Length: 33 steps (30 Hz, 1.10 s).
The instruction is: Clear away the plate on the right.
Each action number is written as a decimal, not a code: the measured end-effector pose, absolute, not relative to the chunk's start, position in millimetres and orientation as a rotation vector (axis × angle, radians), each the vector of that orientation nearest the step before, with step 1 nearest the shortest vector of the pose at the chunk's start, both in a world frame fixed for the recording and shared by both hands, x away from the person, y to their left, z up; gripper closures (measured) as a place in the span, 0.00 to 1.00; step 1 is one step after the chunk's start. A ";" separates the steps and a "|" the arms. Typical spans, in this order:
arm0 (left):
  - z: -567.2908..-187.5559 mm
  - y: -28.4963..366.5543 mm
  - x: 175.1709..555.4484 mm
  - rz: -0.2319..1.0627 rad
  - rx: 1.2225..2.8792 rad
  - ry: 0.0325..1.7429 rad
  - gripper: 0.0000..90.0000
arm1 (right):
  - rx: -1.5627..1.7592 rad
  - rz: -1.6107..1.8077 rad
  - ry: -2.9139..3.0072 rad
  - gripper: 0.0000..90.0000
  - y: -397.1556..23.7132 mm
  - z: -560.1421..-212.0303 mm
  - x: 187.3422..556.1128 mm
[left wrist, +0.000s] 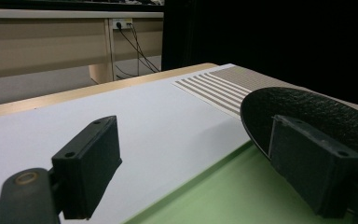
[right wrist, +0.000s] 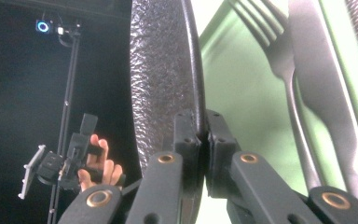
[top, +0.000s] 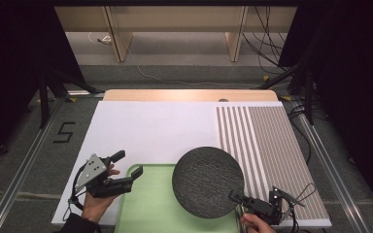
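A round black plate with a rough surface (top: 208,182) hangs over the right part of a green tray (top: 145,208). My right gripper (top: 236,196) is shut on the plate's near right rim. In the right gripper view the two jaws (right wrist: 201,135) pinch the plate's edge (right wrist: 161,70), with a fork (right wrist: 284,79) and a knife (right wrist: 326,93) lying on the tray (right wrist: 233,84) beyond. My left gripper (top: 126,170) stands open at the tray's left corner with nothing between its fingers. In the left gripper view (left wrist: 200,163) the plate (left wrist: 307,112) lies behind the right jaw.
A white mat (top: 150,126) covers the table. A striped placemat (top: 272,141) lies at its right. Wooden furniture legs and cables stand beyond the far edge. Metal rails run along the floor on both sides.
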<state>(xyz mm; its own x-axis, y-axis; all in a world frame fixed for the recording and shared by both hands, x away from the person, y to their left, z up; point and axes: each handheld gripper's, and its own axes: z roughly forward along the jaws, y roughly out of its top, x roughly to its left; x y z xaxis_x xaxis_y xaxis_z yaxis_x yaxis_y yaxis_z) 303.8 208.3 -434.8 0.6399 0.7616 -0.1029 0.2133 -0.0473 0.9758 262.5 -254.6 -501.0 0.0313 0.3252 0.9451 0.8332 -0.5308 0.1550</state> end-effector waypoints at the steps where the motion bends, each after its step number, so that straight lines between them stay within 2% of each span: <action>1: -434.8 208.4 303.8 0.539 1.594 0.827 0.18 | -1.868 -1.502 -1.176 0.96 -253.4 -500.9 262.2; 33: -434.6 208.7 303.7 0.537 1.592 0.824 0.18 | -1.806 -1.354 -1.323 0.96 -214.4 -511.4 261.5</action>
<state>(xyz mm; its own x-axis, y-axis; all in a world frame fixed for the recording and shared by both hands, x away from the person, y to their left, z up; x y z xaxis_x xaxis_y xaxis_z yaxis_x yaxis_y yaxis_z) 303.7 208.7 -434.6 0.6421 0.7595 -0.1043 0.2115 -0.0447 0.9764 261.5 -214.4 -511.4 0.0233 0.3918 0.9198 0.9105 -0.3882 0.1423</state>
